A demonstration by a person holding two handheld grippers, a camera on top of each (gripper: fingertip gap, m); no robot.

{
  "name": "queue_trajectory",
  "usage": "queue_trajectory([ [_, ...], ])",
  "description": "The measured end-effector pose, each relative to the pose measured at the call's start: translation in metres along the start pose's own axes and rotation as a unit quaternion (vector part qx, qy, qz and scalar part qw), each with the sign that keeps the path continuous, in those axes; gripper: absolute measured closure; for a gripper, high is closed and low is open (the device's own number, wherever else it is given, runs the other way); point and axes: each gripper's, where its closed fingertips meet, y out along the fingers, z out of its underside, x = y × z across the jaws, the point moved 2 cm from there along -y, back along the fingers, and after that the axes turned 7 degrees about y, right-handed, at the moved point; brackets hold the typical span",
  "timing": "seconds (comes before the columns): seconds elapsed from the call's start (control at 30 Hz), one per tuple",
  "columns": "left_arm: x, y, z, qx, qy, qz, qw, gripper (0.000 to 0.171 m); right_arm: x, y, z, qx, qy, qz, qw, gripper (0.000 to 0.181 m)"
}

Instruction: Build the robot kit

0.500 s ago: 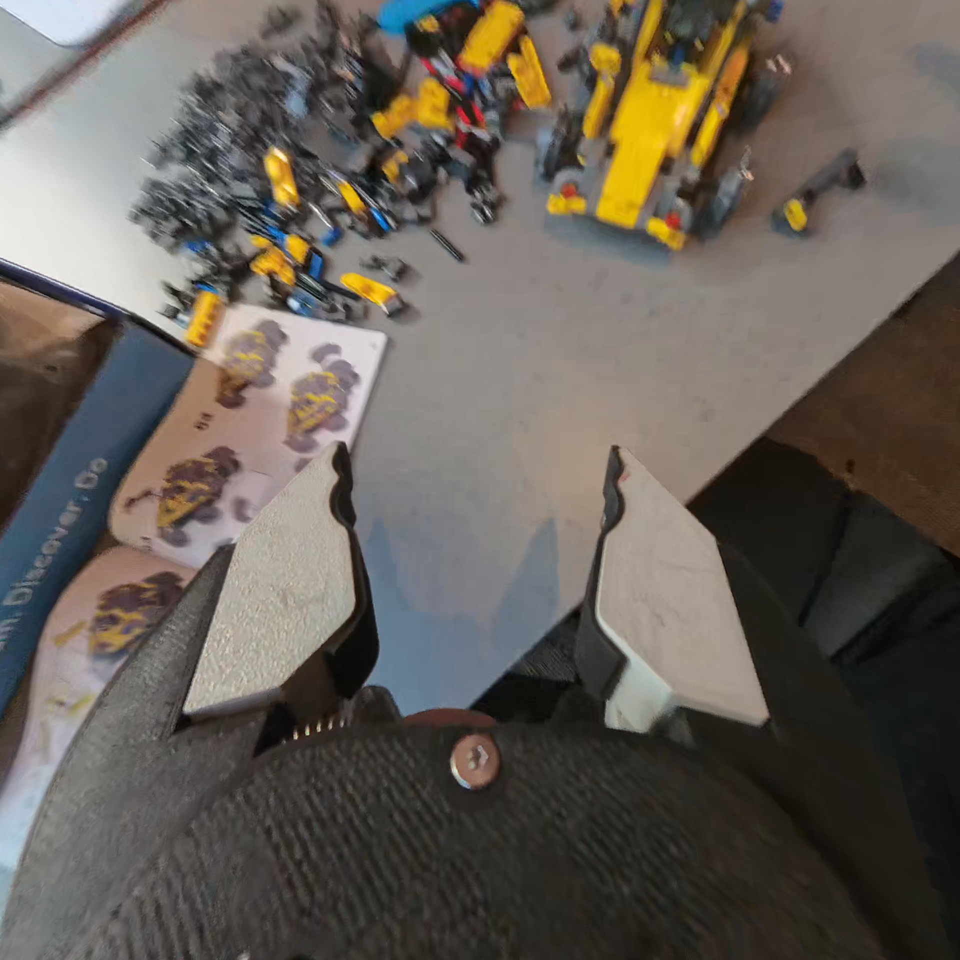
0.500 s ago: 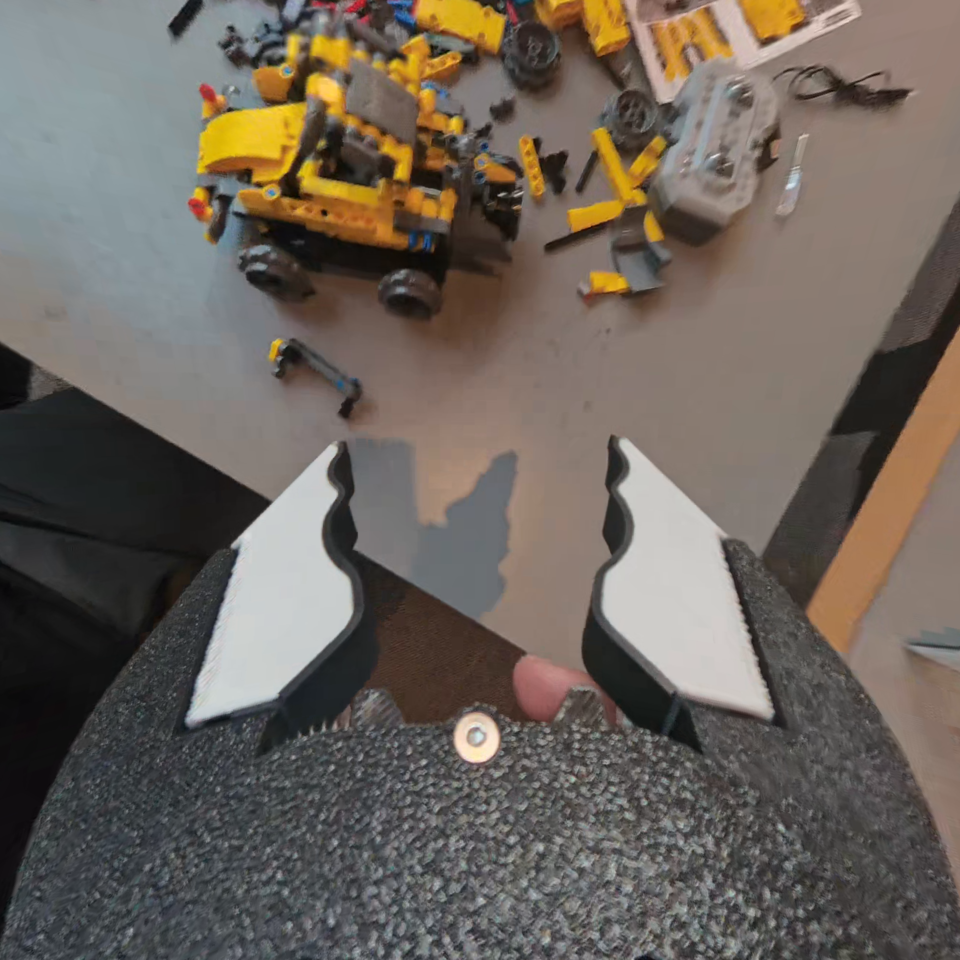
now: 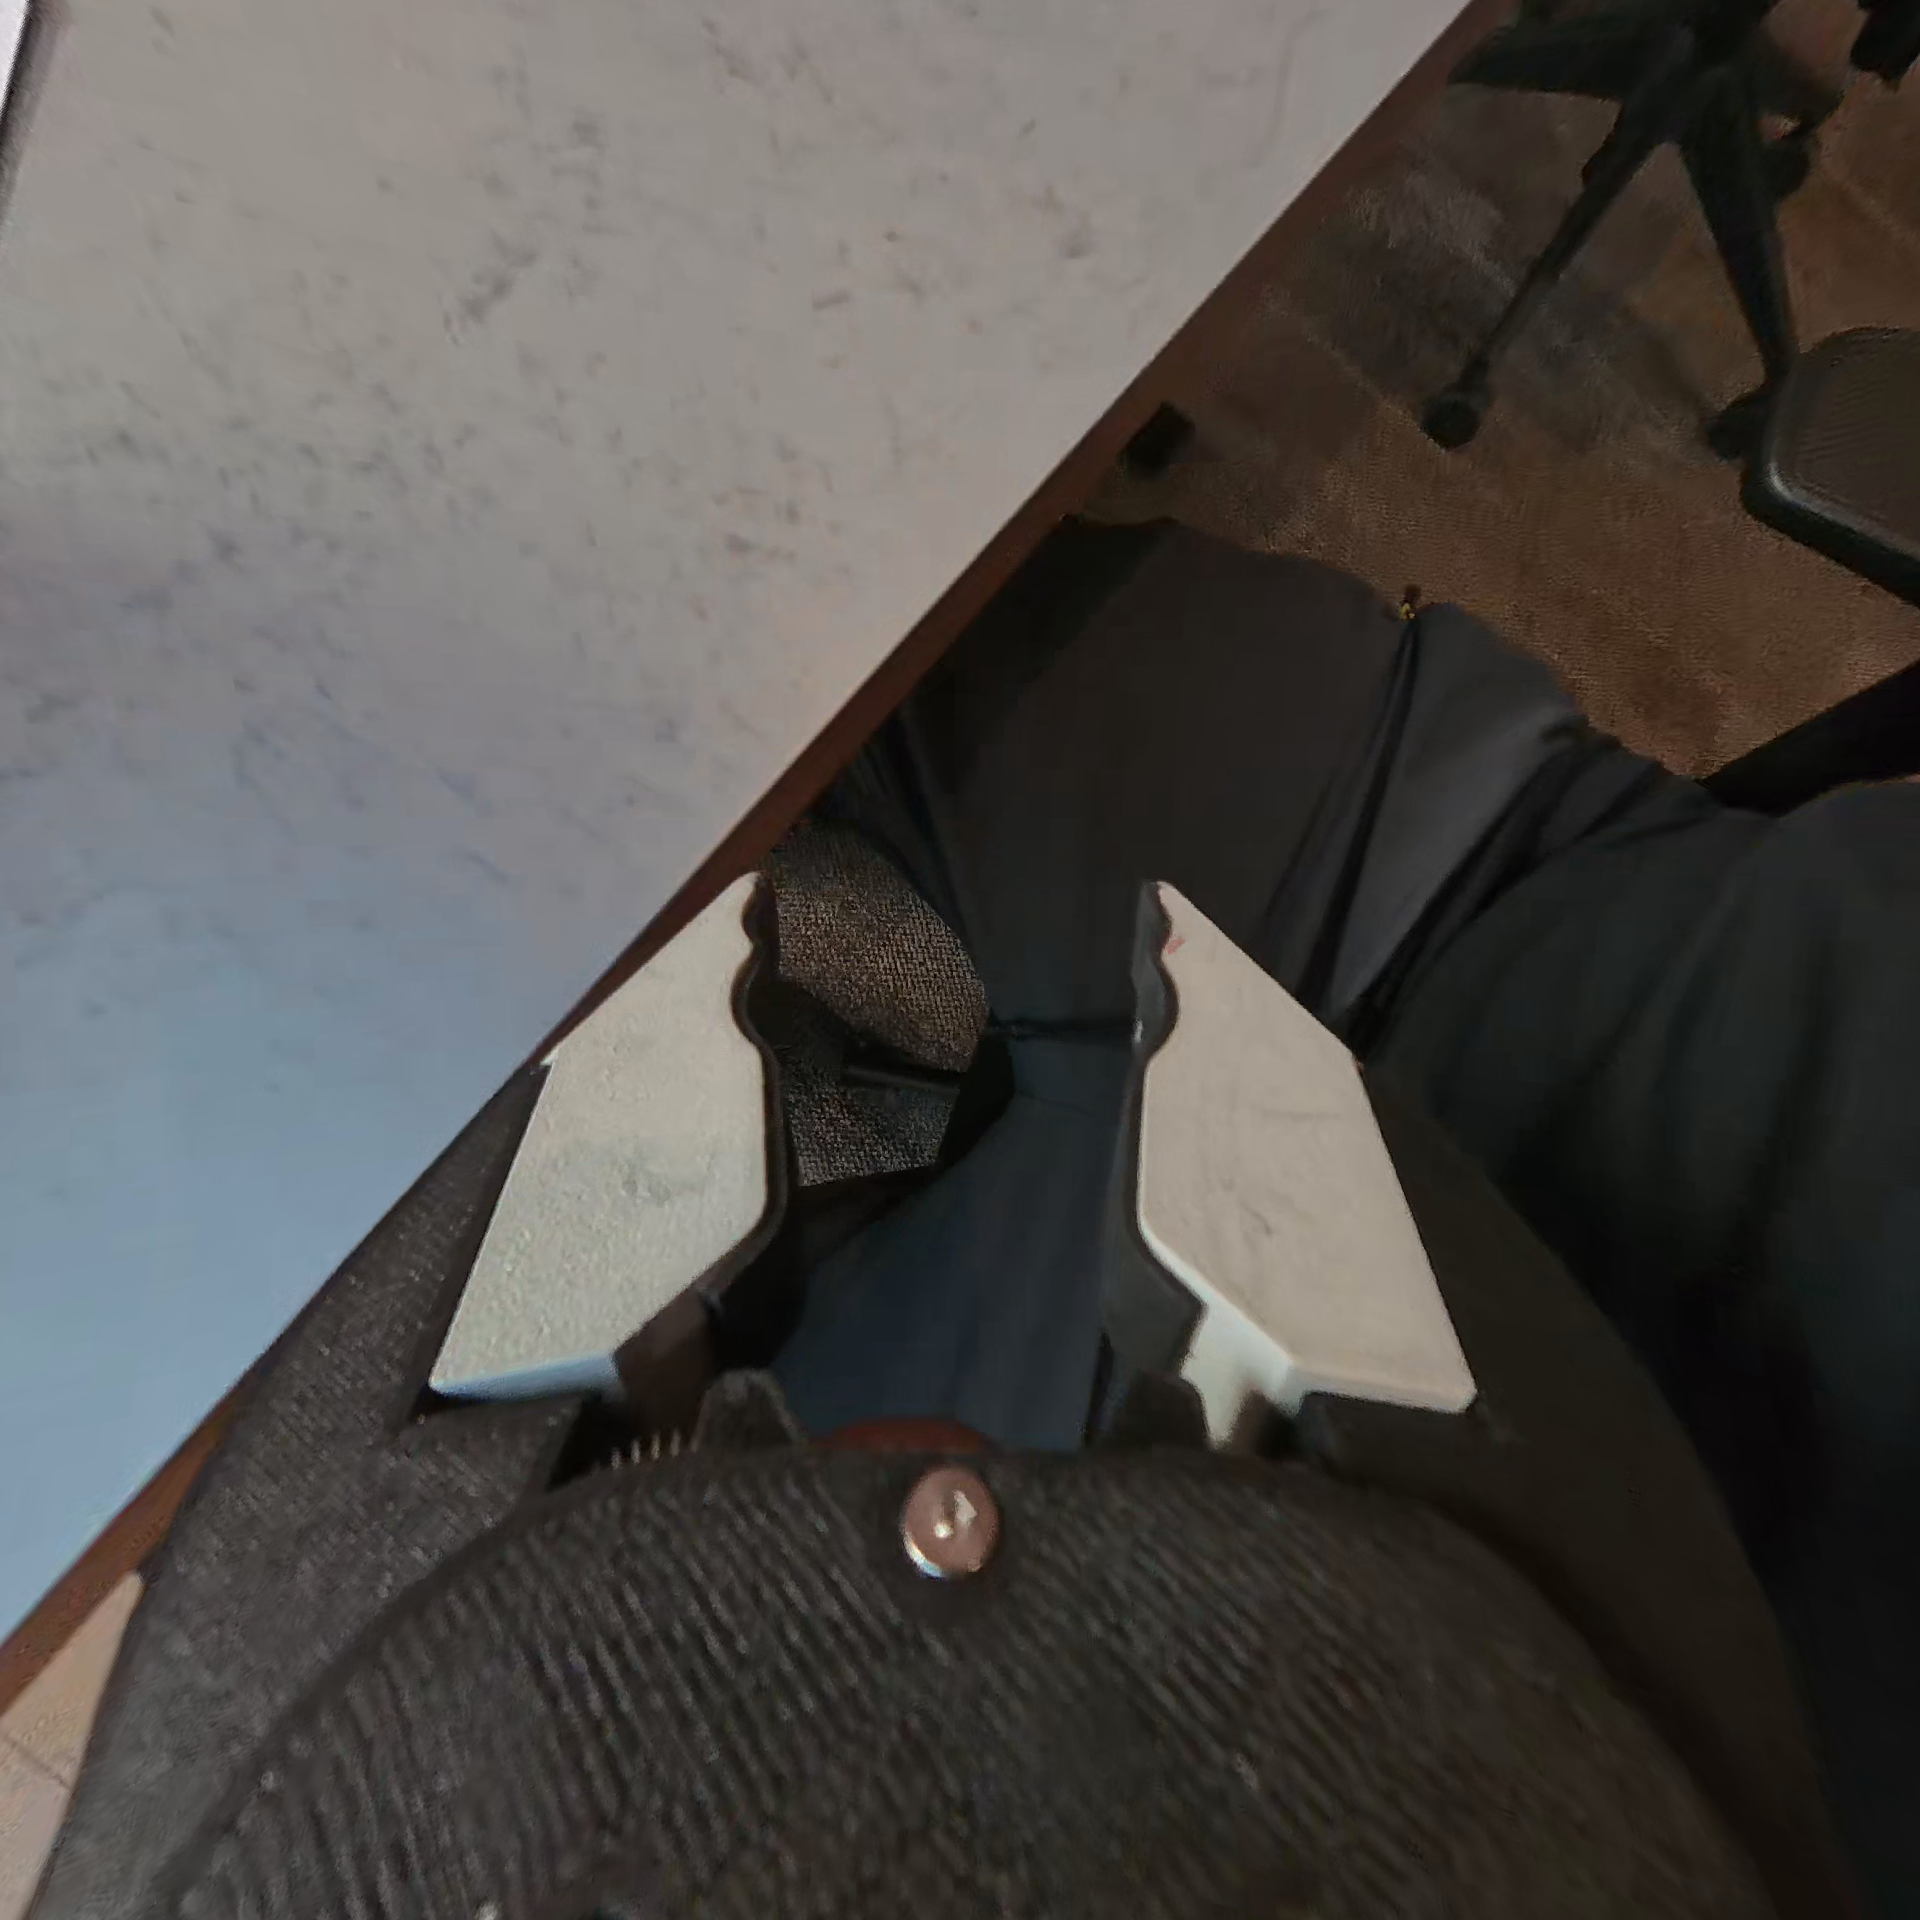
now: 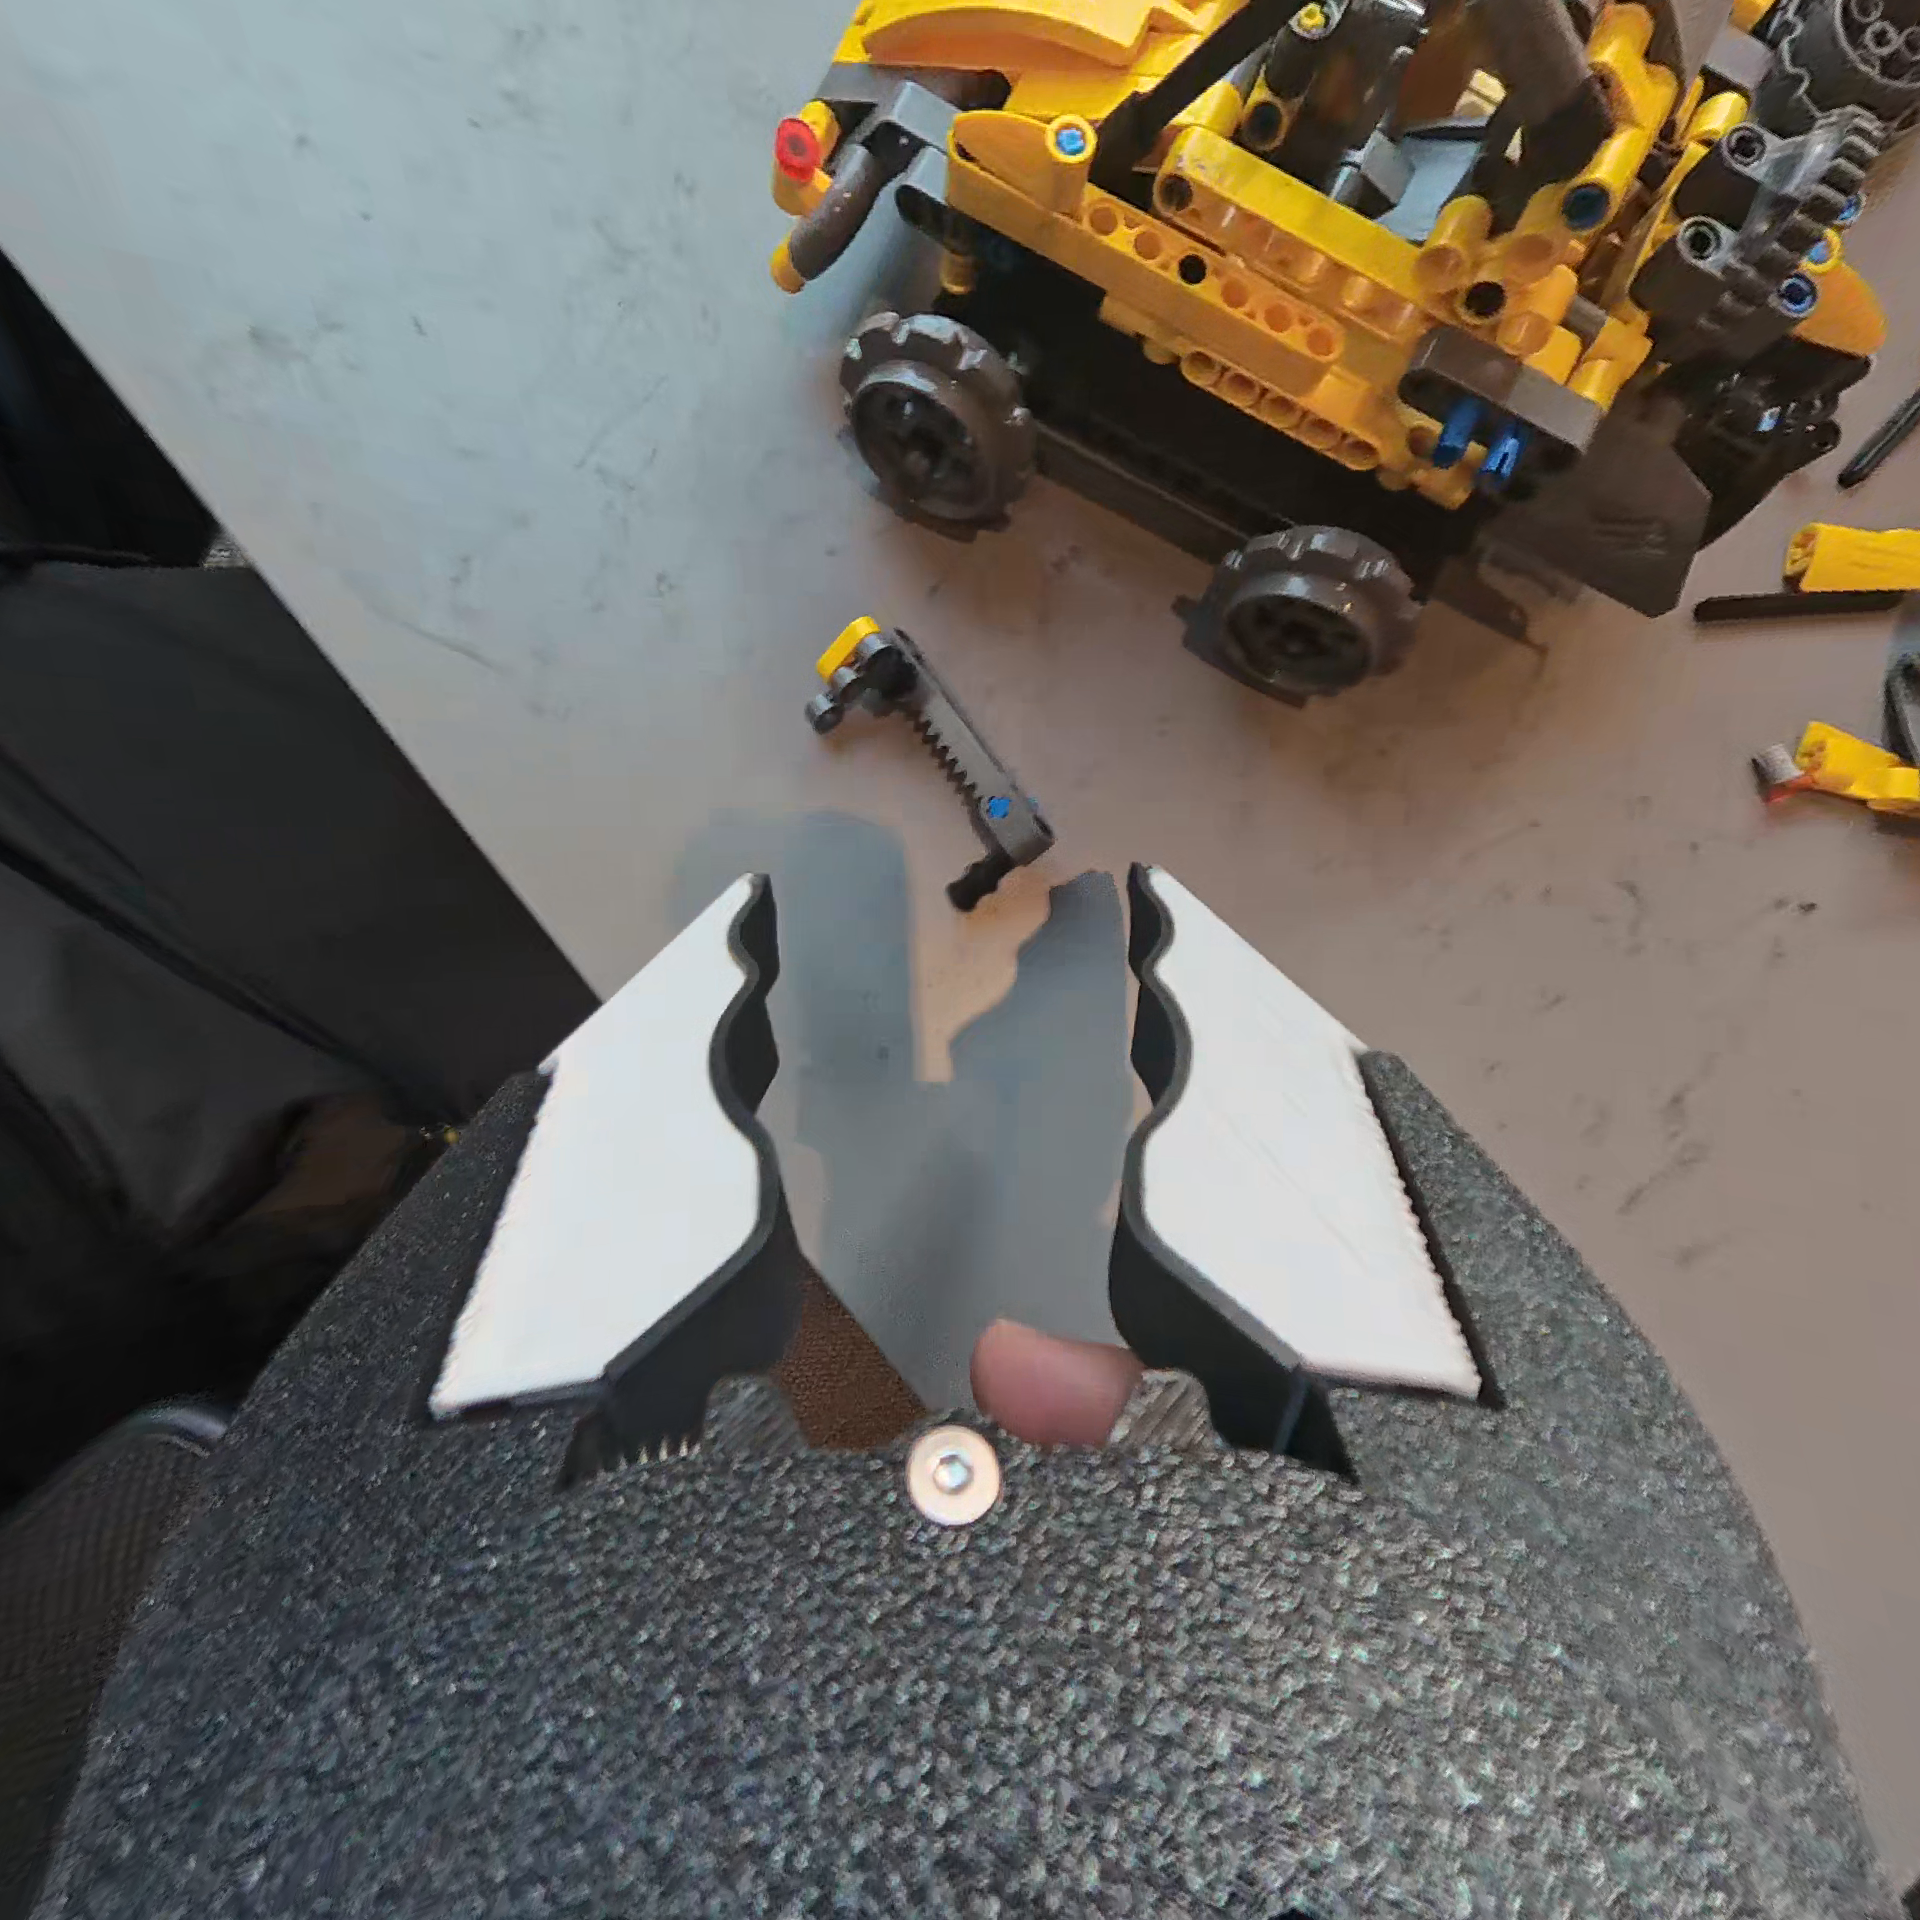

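Your left gripper [image 3: 951,935] is released, its pale wedge-shaped fingers [image 3: 623,1174] spread wide and holding nothing. In the left wrist view it hangs past the table [image 3: 468,416] edge, over dark, softly creased trousers [image 3: 1299,727] and a patch of woven chair mesh [image 3: 873,956]. The tabletop is smooth, mottled grey with a thin brown rim. Brown carpet [image 3: 1403,364] and a black chair base [image 3: 1662,156] lie beyond. The risk here, as I judge it: one finger sits very close to the rim, so a sideways drift could knock it against the edge.

Your right gripper [image 4: 951,925] is also released and empty. In the right wrist view its white fingers, lined with wavy black rubber, hover above the tabletop. Just ahead lies a small dark toothed bar [image 4: 930,764], slim and rigid, with a yellow connector at its far end and a blue pin near the close end. It lies diagonally, so closing without turning your wrist may pinch a corner and flick it away. The hard, smooth plastic could also slide on the slick table. Farther off stands a yellow and dark grey brick vehicle [image 4: 1351,270] with knobbly black wheels; loose yellow pieces [image 4: 1849,561] lie to its right.
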Motion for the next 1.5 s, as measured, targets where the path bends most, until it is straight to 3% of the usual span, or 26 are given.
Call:
queue_trajectory([
  [0.13,-0.010,-0.006,0.025,-0.011,-0.010,0.002,1.000,0.109,-0.006,0.014,-0.005,0.005,-0.005,0.000,1.000,0.121],
  [0.27,-0.020,-0.003,0.048,-0.017,-0.029,0.010,0.999,0.112,0.011,0.027,-0.011,0.004,0.040,-0.075,0.996,0.170],
  [0.43,-0.031,0.006,0.069,0.005,-0.035,0.034,0.999,0.113,0.056,0.048,-0.041,-0.007,0.021,-0.096,0.995,0.171],
  [0.7,-0.026,0.008,0.069,-0.029,-0.059,0.034,0.997,0.116,0.136,0.084,-0.110,-0.045,-0.038,-0.136,0.989,0.171],
  [0.97,-0.016,0.012,0.068,-0.066,-0.062,0.004,0.996,0.119,0.146,0.110,-0.130,-0.060,-0.070,-0.098,0.991,0.167],
  [1.5,-0.004,0.008,0.062,-0.098,-0.052,-0.028,0.993,0.124,0.151,0.083,-0.139,-0.178,-0.061,-0.167,0.968,0.148],
])
